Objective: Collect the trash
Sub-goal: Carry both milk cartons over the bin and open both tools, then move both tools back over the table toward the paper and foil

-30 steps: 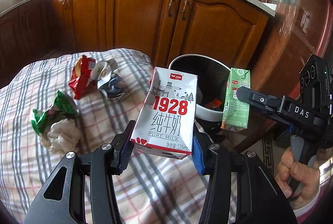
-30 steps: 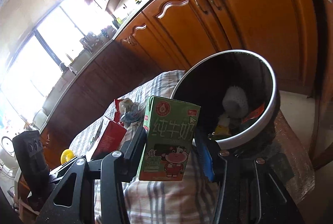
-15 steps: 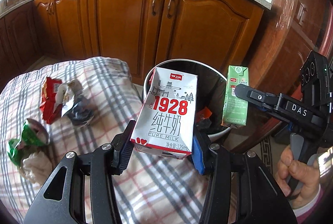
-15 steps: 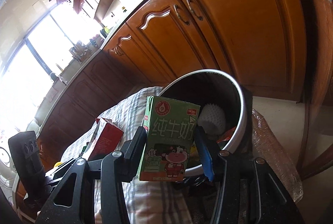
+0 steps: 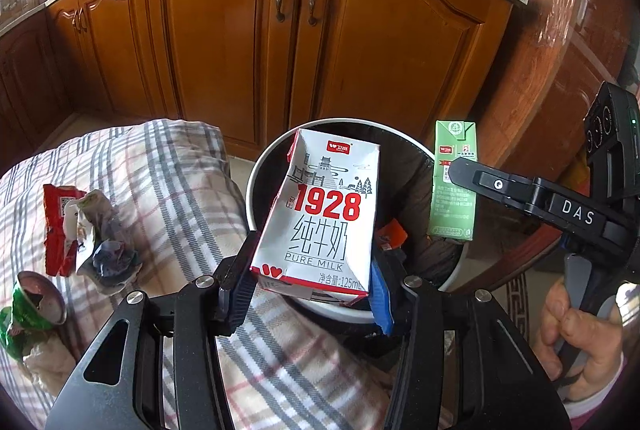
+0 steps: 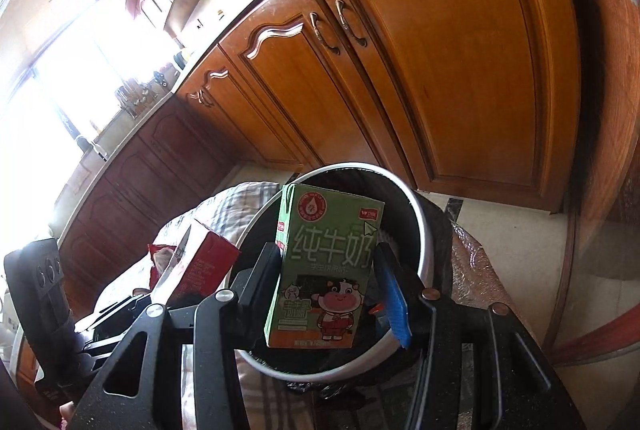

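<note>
My left gripper [image 5: 310, 286] is shut on a white and red "1928" milk carton [image 5: 320, 214] and holds it over the near rim of the round trash bin [image 5: 256, 182]. My right gripper [image 6: 328, 294] is shut on a green milk carton [image 6: 324, 266], also held above the bin [image 6: 424, 230]. The green carton [image 5: 454, 186] and the right gripper's finger [image 5: 520, 190] show in the left wrist view over the bin's right side. The red side of the 1928 carton [image 6: 200, 262] shows left in the right wrist view. Trash lies inside the bin.
A plaid cloth [image 5: 168, 190] covers the surface left of the bin. On it lie a red wrapper [image 5: 58, 226], crumpled wrappers [image 5: 104, 246] and a green packet [image 5: 24, 314]. Wooden cabinets [image 5: 280, 50] stand behind. A wooden table edge [image 5: 532, 258] is at the right.
Both grippers have moved toward the bin with their cartons. The bin now sits directly under both cartons and the wrappers have slid to the left of view.
</note>
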A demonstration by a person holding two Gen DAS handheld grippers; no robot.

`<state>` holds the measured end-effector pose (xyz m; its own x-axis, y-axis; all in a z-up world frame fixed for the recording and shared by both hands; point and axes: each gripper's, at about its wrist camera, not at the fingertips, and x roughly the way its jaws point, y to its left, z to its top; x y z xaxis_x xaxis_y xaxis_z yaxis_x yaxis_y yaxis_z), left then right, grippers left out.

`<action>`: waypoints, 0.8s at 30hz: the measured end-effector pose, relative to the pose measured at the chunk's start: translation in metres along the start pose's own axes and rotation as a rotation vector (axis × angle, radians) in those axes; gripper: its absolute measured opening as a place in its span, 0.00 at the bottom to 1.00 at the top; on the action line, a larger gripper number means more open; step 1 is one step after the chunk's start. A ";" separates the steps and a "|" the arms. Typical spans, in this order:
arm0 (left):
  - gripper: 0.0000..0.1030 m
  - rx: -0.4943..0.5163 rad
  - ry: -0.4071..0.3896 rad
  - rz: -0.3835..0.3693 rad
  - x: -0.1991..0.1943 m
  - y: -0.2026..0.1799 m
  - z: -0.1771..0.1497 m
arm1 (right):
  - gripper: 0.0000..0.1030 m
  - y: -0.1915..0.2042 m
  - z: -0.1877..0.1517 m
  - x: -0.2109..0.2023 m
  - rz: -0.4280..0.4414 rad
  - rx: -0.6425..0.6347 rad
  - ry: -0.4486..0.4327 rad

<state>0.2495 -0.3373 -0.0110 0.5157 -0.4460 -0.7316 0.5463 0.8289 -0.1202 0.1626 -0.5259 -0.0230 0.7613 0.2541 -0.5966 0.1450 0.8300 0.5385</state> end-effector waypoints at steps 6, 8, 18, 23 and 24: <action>0.46 0.007 0.008 0.001 0.009 -0.005 0.004 | 0.48 -0.005 0.004 0.004 -0.006 0.011 0.007; 0.46 0.012 0.012 0.001 0.012 -0.006 0.005 | 0.48 -0.005 0.007 0.006 -0.005 0.019 0.009; 0.56 -0.013 0.037 -0.031 0.024 -0.005 0.009 | 0.51 -0.012 0.008 0.014 0.022 0.053 0.039; 0.74 -0.014 0.018 -0.021 0.013 -0.004 0.002 | 0.69 -0.017 0.006 0.009 0.035 0.093 0.025; 0.74 -0.017 0.014 -0.020 0.009 -0.003 0.001 | 0.70 -0.017 0.005 0.007 0.039 0.098 0.020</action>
<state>0.2533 -0.3442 -0.0168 0.4956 -0.4576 -0.7382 0.5447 0.8258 -0.1462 0.1688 -0.5413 -0.0334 0.7547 0.2960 -0.5855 0.1772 0.7673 0.6163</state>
